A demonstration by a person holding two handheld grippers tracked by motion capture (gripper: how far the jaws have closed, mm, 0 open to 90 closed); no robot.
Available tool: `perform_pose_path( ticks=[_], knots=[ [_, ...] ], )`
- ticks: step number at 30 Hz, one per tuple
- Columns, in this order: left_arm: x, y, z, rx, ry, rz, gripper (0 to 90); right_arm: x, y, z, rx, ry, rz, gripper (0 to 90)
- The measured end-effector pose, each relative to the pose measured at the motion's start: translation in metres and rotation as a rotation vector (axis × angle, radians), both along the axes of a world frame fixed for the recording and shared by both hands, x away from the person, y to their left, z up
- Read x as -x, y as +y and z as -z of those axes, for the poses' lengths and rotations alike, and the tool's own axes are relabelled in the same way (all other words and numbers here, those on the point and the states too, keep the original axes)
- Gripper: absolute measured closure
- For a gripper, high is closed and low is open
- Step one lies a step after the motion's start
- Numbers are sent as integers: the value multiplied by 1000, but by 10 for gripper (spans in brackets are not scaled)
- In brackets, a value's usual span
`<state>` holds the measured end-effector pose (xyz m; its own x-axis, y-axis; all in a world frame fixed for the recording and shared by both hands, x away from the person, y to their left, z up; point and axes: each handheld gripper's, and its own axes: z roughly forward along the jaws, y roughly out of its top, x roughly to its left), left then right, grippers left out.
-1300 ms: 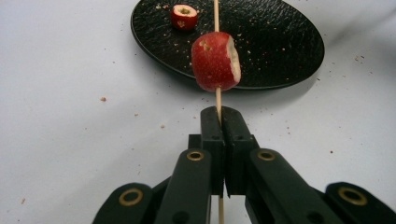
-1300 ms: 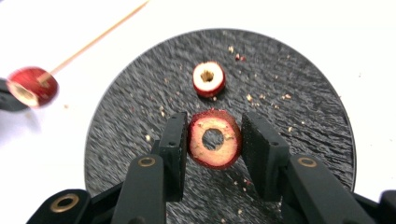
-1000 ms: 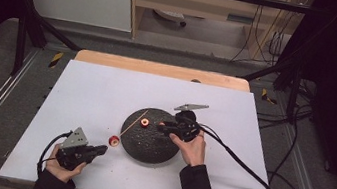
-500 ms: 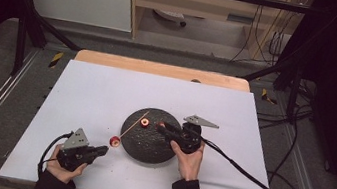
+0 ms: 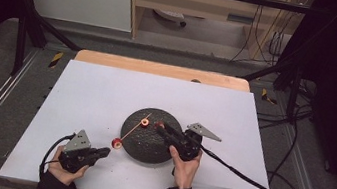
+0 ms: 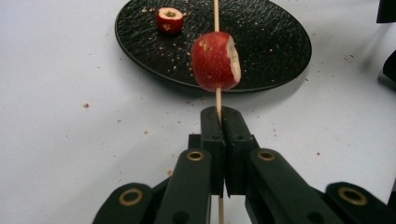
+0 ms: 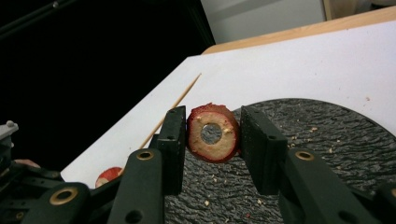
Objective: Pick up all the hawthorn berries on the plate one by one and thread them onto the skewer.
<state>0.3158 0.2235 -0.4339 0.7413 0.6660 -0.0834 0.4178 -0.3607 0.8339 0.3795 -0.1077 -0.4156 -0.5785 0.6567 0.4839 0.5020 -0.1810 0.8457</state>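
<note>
High view: left hand-held gripper (image 5: 103, 152) at lower left of frame, jaws pressed together on a thin wooden skewer (image 5: 131, 133) that runs up-right over the black plate (image 5: 146, 147) on the white counter (image 5: 100, 94). One red fruit piece (image 5: 117, 143) sits on the skewer just left of the plate rim. Right hand-held gripper (image 5: 159, 126) lies over the plate, lower centre.

Left gripper view: jaws pinch the skewer (image 6: 218, 100); skewered piece (image 6: 215, 61) at centre, another piece (image 6: 169, 19) on the plate, upper left.

Right gripper view: jaws pinch a cored red slice (image 7: 213, 132) at centre, above the plate.

Rough matt black plate (image 6: 280, 42), thin wooden skewer (image 6: 215, 14)
</note>
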Motion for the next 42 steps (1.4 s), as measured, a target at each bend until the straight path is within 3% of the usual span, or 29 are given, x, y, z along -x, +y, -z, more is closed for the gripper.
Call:
perform_pose_path(
  ticks=[13, 32, 42],
  knots=[
    [6, -5, -1, 14, -16, 9, 883, 2, 0, -5, -102, -41, 49, 629],
    [8, -14, 2, 47, -1, -17, 883, -21, 0, -4, -203, -55, 133, 629],
    [9, -26, 4, 76, 6, -33, 883, -26, 2, -2, -262, -55, 159, 629]
  ],
)
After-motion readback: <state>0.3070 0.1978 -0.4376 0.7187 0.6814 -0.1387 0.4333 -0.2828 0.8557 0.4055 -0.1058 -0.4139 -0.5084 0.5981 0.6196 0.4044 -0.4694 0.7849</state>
